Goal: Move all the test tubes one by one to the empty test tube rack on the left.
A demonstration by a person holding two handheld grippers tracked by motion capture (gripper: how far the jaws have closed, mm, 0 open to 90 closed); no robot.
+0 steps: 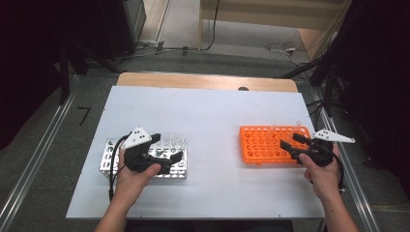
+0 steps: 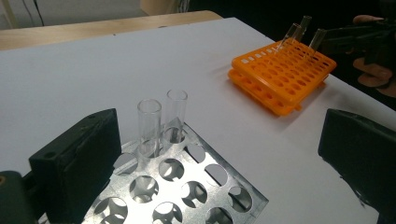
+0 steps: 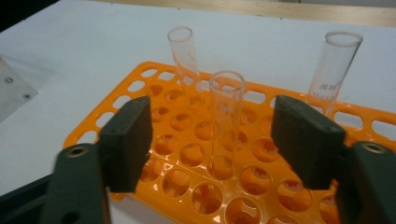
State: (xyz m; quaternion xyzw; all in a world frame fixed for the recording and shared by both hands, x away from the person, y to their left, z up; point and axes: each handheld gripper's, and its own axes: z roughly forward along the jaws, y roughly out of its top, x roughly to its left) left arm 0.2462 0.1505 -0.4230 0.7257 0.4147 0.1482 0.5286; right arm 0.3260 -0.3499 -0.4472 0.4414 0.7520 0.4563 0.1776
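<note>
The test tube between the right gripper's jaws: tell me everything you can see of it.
The test tube is clear, glass or plastic by its look, open at its top rim and seemingly empty. It stands nearly upright in a hole of the orange rack, two more tubes behind it. The right gripper straddles it with a gap on each side; neither pad touches it. Nothing but the rack touches it.

My white tabletop (image 1: 203,111) sits on a wooden desk (image 1: 203,81). Beyond it lies grey floor (image 1: 193,60), with cables (image 1: 283,48) trailing far right.
</note>
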